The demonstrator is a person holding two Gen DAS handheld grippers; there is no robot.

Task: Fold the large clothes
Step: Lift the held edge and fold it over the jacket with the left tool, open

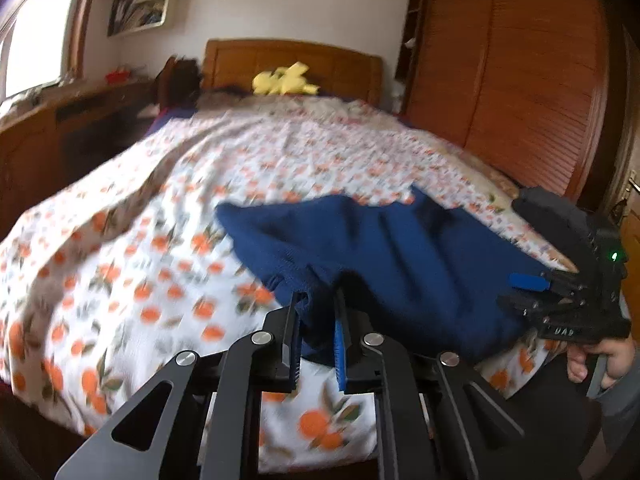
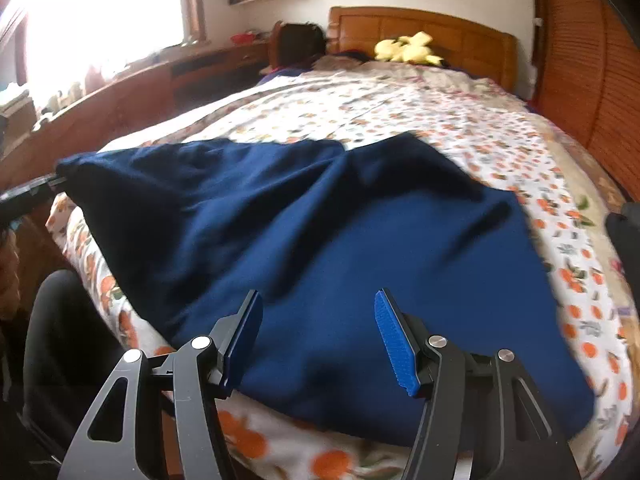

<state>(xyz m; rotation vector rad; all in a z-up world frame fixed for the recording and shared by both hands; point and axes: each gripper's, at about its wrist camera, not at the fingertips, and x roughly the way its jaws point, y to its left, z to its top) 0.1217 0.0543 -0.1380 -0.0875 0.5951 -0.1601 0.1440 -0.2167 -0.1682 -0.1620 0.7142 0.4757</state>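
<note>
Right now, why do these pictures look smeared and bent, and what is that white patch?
Left wrist view: bedspread smeared by motion, wardrobe bowed by the fisheye. Right wrist view: window glare washes out the top left; blue garment soft.

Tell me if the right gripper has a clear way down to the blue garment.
Probably yes. The right gripper hangs open just over the blue garment, which lies spread on the bed with nothing between. The left gripper pinches a far corner, out of its path.
</note>
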